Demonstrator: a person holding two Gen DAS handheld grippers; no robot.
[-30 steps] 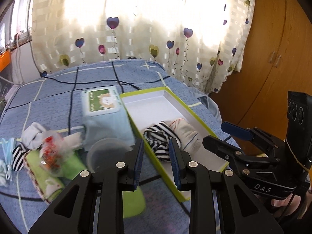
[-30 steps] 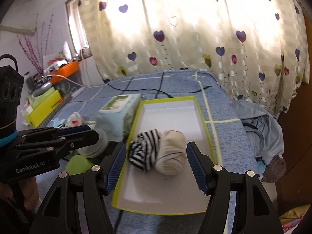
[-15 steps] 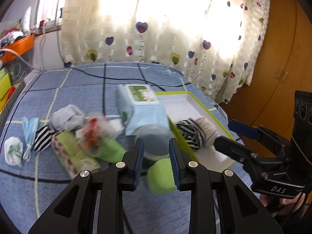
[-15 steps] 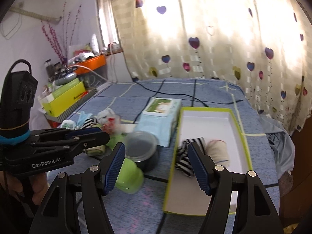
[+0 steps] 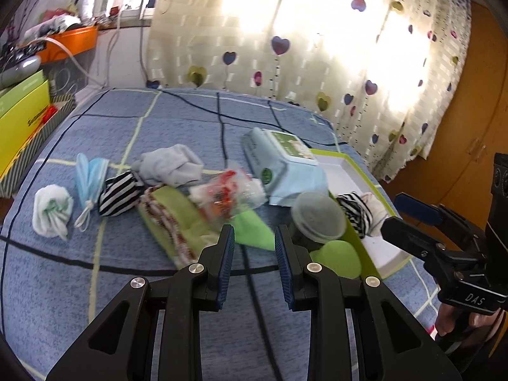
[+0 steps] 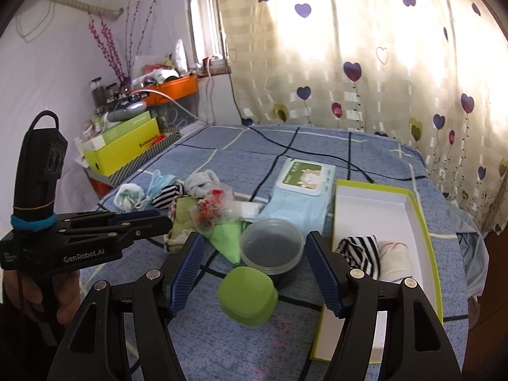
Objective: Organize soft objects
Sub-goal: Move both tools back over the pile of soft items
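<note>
Both claws have swung left toward the sock pile (image 5: 120, 192).

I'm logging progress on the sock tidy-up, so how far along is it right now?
Done: a striped sock and a cream sock lie rolled in the green-edged box. In hand: nothing; the left tool and right tool are both open and empty above the bed. Left: a grey sock, another striped sock and a white sock lie loose on the blue cover.

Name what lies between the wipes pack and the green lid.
A round lidded container sits between the wipes pack and green lid, clearest in the right wrist view.
</note>
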